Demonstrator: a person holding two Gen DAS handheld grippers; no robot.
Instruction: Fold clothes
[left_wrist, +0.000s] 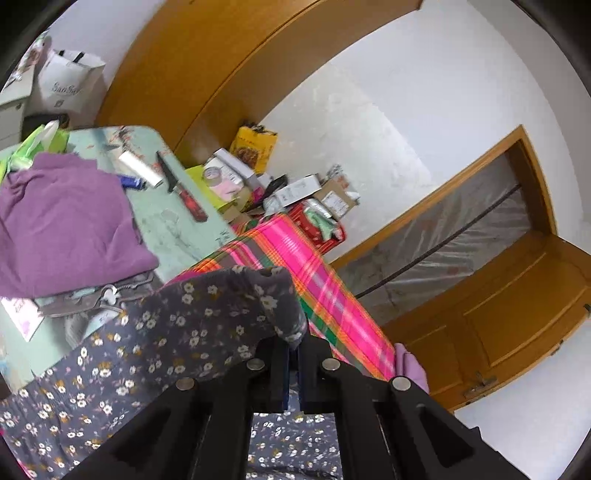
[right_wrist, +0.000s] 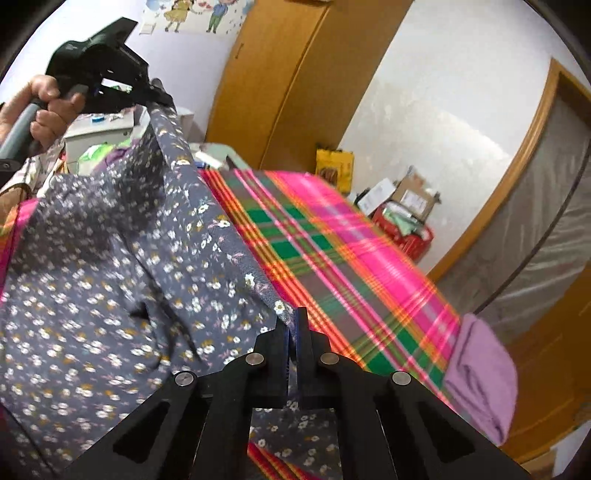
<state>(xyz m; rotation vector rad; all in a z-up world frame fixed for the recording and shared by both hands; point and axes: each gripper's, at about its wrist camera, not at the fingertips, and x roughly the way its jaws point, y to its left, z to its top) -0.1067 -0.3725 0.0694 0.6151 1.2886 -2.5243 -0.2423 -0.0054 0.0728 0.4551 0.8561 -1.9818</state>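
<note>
The floral garment, grey-blue with small white and yellow flowers, is held up by 2 of its edges above the plaid cloth, a pink, green and orange check spread over the work surface. In the right wrist view the right gripper is seen with its jaws brought together on a fold of the garment's edge; the fabric is pinched between the blue pads. In the same view the left gripper is seen raised at the upper left, gripped by a hand, and the garment's far corner hangs from its tip, so the cloth slopes down from there toward the right gripper.

In the left wrist view the left gripper is closed on a bunched edge of the floral garment, which drapes down to the left and beneath the jaws.

A folded lilac cloth lies on the near right corner of the plaid cloth. Beside the plaid cloth a pale green table is seen, carrying a crumpled purple garment, a knife with a red handle and a pair of scissors partly under the purple garment. Boxes and a red basket stand on the floor by the white wall.
</note>
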